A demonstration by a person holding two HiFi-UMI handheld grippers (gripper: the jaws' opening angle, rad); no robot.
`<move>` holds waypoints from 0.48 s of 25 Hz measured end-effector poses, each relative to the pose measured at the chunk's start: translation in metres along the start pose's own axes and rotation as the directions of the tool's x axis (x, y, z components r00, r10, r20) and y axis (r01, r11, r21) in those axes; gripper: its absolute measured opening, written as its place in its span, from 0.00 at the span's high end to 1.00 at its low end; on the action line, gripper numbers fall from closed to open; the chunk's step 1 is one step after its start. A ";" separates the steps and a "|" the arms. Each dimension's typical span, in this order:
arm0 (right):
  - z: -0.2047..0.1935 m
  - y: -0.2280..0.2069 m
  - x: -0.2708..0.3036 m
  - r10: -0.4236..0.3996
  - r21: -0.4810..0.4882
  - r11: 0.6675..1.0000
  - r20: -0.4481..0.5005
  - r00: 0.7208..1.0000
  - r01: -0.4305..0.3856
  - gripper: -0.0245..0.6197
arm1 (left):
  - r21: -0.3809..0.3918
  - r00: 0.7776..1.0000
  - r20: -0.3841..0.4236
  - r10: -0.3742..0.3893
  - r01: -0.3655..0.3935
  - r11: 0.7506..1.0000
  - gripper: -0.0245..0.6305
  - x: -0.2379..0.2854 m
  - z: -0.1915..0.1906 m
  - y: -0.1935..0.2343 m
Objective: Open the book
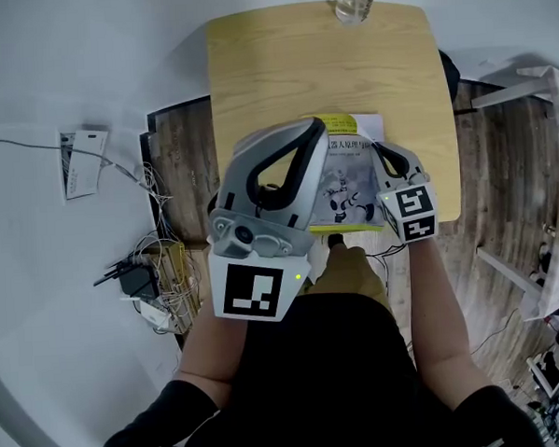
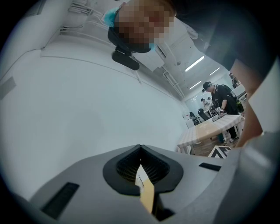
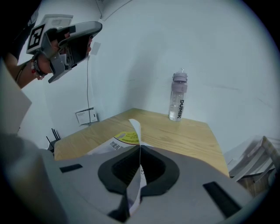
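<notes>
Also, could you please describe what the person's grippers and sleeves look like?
Both the left gripper and the right gripper are light grey plastic shells with black ribbed pads inside the jaws. Each carries a white cube printed with black square markers; the left one also has a black-lined handle loop and a small green light. The sleeves are black.

Grey left tool [image 2: 140,149], black-and-white marker cube [image 1: 255,289], black sleeves [image 1: 163,413], black top [image 1: 306,375]

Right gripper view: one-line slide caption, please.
Right gripper, jaws shut on the curled-up book cover, over a wooden table; water bottle beyond.
</notes>
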State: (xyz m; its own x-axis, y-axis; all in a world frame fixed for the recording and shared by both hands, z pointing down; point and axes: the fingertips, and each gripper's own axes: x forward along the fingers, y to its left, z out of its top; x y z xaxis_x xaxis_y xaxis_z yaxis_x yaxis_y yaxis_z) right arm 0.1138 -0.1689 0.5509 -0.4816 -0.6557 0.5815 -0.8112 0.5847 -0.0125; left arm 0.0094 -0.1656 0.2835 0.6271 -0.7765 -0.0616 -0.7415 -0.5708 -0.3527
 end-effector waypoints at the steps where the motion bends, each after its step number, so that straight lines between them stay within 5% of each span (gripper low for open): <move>1: 0.005 0.003 -0.002 -0.006 0.000 1.000 0.005 1.000 0.006 0.92 | 0.001 1.000 0.004 -0.001 0.001 1.000 0.95 -0.003 0.001 0.002; 12: 0.040 0.047 -0.012 -0.020 -0.008 1.000 0.026 0.999 0.020 0.92 | -0.002 0.999 0.040 0.000 0.000 1.000 0.95 -0.043 0.010 0.024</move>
State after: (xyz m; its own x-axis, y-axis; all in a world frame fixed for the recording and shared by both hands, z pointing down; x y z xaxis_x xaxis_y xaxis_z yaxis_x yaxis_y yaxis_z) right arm 0.0679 -0.1523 0.5113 -0.4739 -0.6793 0.5603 -0.8181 0.5751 0.0052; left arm -0.0324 -0.1432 0.2683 0.6361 -0.7652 -0.0995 -0.7419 -0.5711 -0.3513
